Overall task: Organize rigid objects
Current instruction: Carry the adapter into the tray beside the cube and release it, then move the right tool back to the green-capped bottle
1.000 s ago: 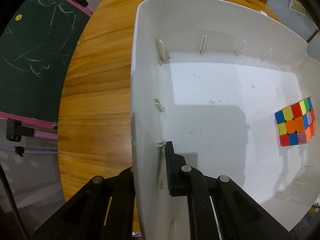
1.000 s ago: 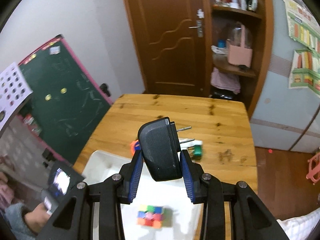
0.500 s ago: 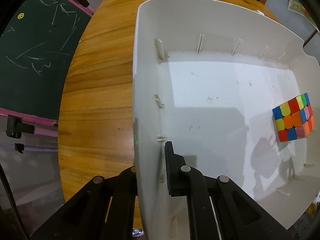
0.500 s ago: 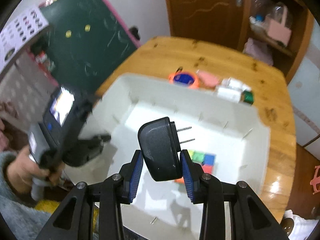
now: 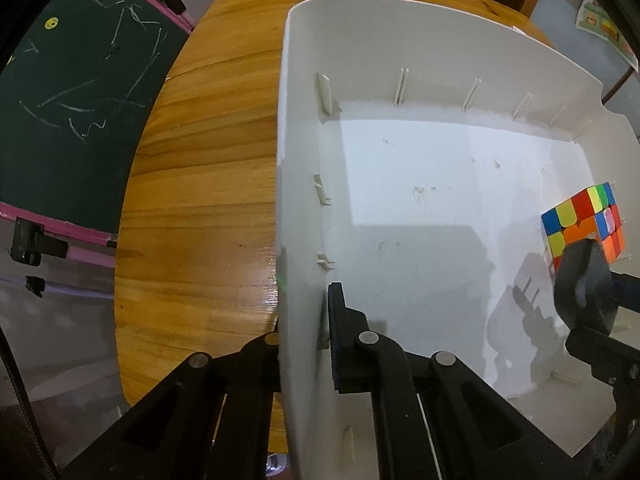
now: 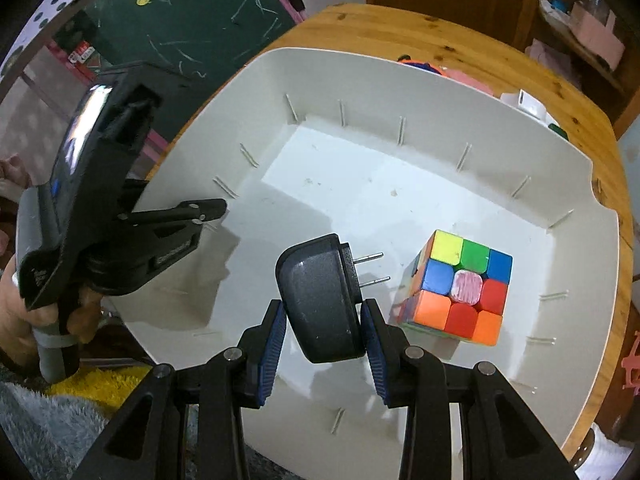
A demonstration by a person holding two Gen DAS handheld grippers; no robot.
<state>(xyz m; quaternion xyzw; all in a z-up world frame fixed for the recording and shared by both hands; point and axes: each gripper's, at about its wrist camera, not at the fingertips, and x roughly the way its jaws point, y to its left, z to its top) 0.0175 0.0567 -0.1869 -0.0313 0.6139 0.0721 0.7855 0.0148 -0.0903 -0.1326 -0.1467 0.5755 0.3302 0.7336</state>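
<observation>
A white plastic bin [image 5: 304, 160] stands on the wooden table, with a multicoloured puzzle cube [image 5: 580, 220] on its floor at the right. My left gripper [image 5: 304, 308] pinches the bin's left wall, one finger outside and one inside, its jaws closing a little further. In the right wrist view my right gripper [image 6: 322, 312] hangs low over the bin floor [image 6: 360, 192], just left of the cube [image 6: 460, 288]. Its blue pads [image 6: 276, 336] grip a black power adapter [image 6: 316, 280], prongs pointing away, and its jaws are opening. The left gripper [image 6: 212, 212] shows at the bin's left rim.
The round wooden table [image 5: 200, 200] extends left of and behind the bin. Behind the bin's far wall lie an orange item [image 6: 420, 65], a white block [image 6: 526, 102] and a green piece [image 6: 558, 130]. A chalkboard [image 5: 72, 100] stands at the left. A hand [image 6: 24, 312] holds the left gripper.
My right gripper dropped from high above the table down into the bin beside the cube, still carrying the adapter. It now appears at the right edge of the left wrist view. The left gripper stayed put.
</observation>
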